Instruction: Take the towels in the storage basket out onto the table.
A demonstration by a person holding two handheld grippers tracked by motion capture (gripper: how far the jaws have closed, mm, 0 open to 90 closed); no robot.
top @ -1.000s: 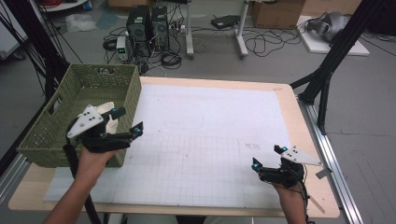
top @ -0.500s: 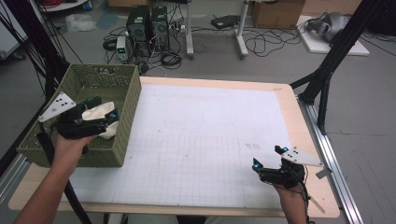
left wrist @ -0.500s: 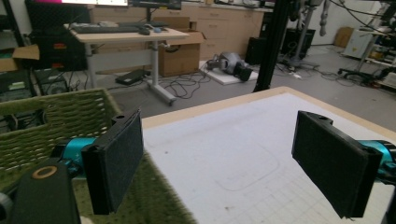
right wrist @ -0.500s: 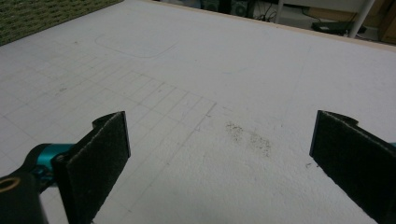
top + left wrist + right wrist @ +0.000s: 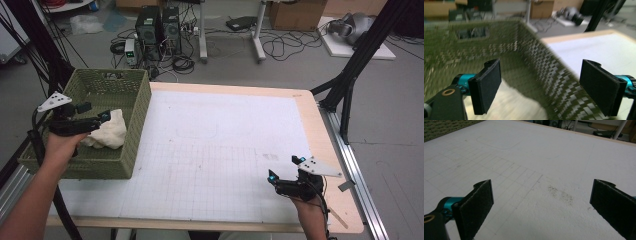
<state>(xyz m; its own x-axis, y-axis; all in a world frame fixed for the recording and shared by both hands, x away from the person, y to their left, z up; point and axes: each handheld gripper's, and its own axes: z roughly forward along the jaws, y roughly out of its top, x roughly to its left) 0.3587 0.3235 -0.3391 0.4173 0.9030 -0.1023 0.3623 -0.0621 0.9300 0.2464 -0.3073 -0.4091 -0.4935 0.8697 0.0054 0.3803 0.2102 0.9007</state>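
A green woven basket stands at the table's left edge. Inside it, against the near right wall, lies a cream-white soft lump, like a crumpled cloth. My left gripper hovers over the basket just left of the lump, open and holding nothing. The left gripper view has my left gripper with jaws wide apart over the basket's inner wall, and the pale lump below, blurred. My right gripper rests low over the white mat near the front right corner, open; in its own view the right gripper is empty.
A white gridded mat covers most of the wooden table. A faint smudge marks the mat ahead of the right gripper. Behind the table, computer towers, cables and black frame legs stand on the floor.
My left gripper carried the cream lump leftward from the basket's front corner to over its inside, then opened; the lump now lies in the basket. The right gripper has stayed put.
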